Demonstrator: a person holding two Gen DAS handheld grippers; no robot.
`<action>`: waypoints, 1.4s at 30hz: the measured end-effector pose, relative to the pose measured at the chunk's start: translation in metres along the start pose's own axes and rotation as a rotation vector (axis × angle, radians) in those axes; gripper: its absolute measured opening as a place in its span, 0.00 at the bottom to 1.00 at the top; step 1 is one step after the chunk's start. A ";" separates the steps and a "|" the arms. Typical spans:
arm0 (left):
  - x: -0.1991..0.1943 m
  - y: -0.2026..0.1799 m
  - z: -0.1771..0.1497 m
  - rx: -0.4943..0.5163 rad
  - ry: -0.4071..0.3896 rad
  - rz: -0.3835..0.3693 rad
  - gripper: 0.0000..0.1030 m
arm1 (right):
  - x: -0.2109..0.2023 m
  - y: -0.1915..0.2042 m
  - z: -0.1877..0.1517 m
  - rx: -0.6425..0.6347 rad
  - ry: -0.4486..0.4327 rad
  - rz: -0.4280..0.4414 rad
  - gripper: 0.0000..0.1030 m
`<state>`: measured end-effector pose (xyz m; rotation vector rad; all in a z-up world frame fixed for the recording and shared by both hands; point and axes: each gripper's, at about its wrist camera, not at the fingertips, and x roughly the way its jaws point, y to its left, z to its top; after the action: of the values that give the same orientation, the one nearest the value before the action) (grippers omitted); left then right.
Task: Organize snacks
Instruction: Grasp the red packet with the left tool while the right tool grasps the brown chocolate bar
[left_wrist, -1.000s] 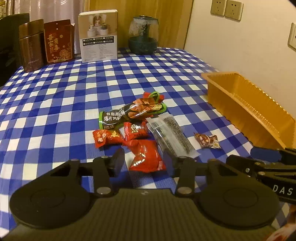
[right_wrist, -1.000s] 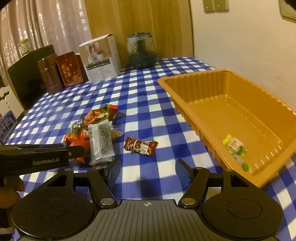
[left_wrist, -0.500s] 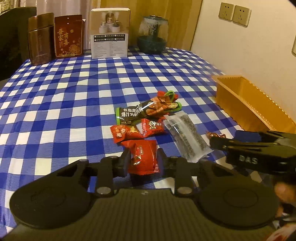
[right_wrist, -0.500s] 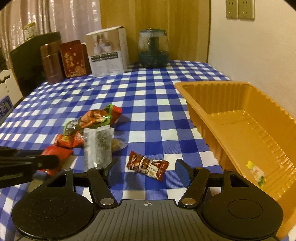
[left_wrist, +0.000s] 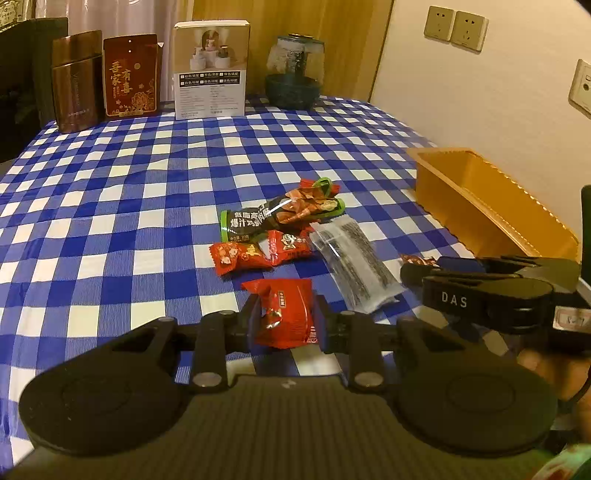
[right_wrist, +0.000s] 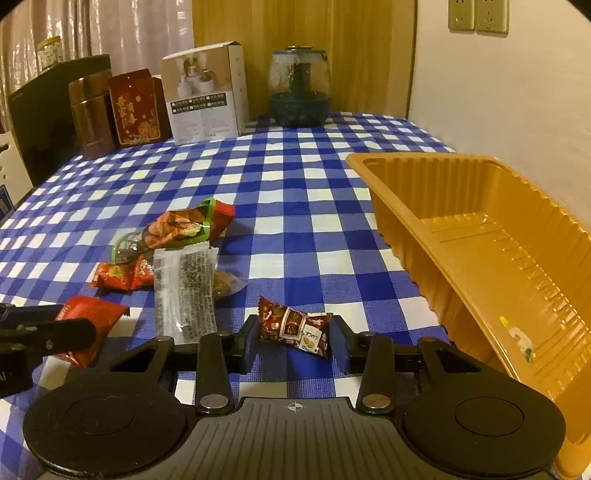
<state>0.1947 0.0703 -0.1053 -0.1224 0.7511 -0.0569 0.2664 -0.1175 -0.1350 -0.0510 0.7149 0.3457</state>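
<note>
My left gripper is shut on a red snack packet, just above the checked tablecloth. My right gripper is low on the cloth, its jaws closing. A brown candy packet lies between them, and the pads touch its two ends. An orange tray stands to the right, with one small yellow-green candy inside. Loose on the cloth lie a black-and-green packet, two small red packets and a clear packet with dark contents.
Along the table's far edge stand a brown tin, a red box, a white box and a glass jar. A pale wall runs close behind the tray. A small pale candy lies beside the clear packet.
The left jaws closed onto the red packet. The right gripper moved in to the brown candy packet, and its jaws narrowed around it.
</note>
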 end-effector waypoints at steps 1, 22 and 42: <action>-0.002 -0.001 -0.001 0.000 0.000 -0.001 0.26 | -0.003 0.001 0.000 -0.006 -0.007 -0.001 0.40; -0.078 -0.044 -0.024 -0.024 -0.033 -0.021 0.26 | -0.118 -0.002 -0.028 0.098 -0.047 0.007 0.40; -0.098 -0.042 -0.050 -0.054 0.008 0.019 0.30 | -0.149 -0.025 -0.040 0.142 -0.057 -0.019 0.40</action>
<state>0.0882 0.0337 -0.0695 -0.1669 0.7622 -0.0188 0.1446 -0.1913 -0.0699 0.0856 0.6807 0.2762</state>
